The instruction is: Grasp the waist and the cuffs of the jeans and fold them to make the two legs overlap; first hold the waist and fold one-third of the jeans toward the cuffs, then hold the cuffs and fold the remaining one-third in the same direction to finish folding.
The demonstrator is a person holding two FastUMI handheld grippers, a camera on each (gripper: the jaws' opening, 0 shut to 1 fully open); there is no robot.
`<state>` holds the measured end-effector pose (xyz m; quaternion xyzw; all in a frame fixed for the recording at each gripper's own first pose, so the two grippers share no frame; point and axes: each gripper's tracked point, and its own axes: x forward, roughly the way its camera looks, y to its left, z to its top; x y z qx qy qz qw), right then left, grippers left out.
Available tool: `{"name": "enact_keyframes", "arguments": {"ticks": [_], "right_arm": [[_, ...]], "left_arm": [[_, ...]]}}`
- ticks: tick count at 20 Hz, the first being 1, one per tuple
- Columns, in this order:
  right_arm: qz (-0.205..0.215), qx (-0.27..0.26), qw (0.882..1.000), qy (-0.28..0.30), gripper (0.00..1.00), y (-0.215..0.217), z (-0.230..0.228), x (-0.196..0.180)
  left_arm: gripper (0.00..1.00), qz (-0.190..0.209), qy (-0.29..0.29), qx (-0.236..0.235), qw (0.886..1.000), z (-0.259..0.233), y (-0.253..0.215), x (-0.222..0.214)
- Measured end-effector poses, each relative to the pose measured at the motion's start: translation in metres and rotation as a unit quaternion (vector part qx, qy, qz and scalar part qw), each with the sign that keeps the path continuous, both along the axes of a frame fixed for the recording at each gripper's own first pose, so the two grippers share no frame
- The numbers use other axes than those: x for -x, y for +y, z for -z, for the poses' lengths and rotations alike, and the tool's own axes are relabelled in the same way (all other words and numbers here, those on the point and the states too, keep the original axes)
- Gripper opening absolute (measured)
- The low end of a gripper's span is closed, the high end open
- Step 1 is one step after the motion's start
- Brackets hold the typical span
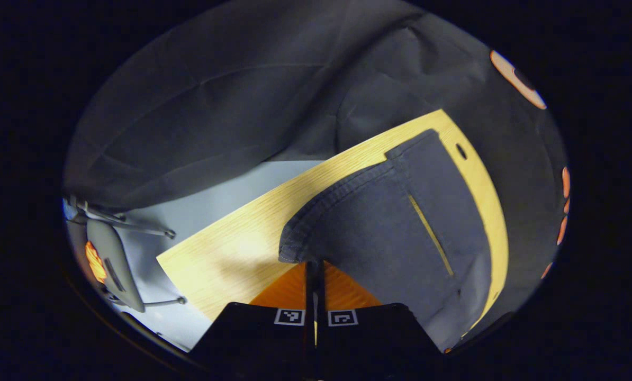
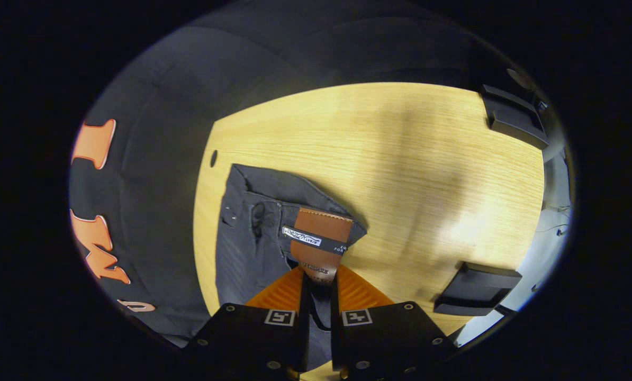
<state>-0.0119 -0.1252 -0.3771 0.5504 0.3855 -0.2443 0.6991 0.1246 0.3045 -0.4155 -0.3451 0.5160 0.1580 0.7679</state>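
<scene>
Jeans [image 1: 395, 227] are the only garment I've got here, one dark pair lying flat on the wooden table [image 1: 231, 254], and I'll use them as my reference. From the left gripper view I count two legs side by side with a thin strip of table showing between them, hems pointing away toward the table's far edge. My left gripper [image 1: 314, 270] is clenched on the jeans' near edge, both fingers pinched together over the fabric. Off past the table, away from the jeans, one chair [image 1: 112, 259] stands on the grey floor.

In the right gripper view I see the waist end of the jeans [image 2: 252, 233], with one brown leather patch [image 2: 320, 233] and one small woven label. My right gripper [image 2: 318, 280] is clamped on the waistband right at that patch. Two black blocks [image 2: 477, 288] sit on the table well apart from the jeans, and there's one small hole [image 2: 213, 157] in the tabletop just beyond the waist corner.
</scene>
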Motion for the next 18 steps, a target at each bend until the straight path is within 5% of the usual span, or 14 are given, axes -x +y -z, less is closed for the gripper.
{"name": "enact_keyframes", "arguments": {"ticks": [11,18], "right_arm": [[-0.019,-0.012,0.996,-0.09,0.18,0.001,-0.003,-0.002],[-0.015,0.007,0.996,-0.083,0.18,0.002,-0.007,-0.005]], "left_arm": [[0.01,0.018,-0.097,0.05,0.994,-0.062,-0.011,-0.017],[0.01,0.01,-0.13,0.077,0.988,-0.078,-0.013,-0.019]]}}
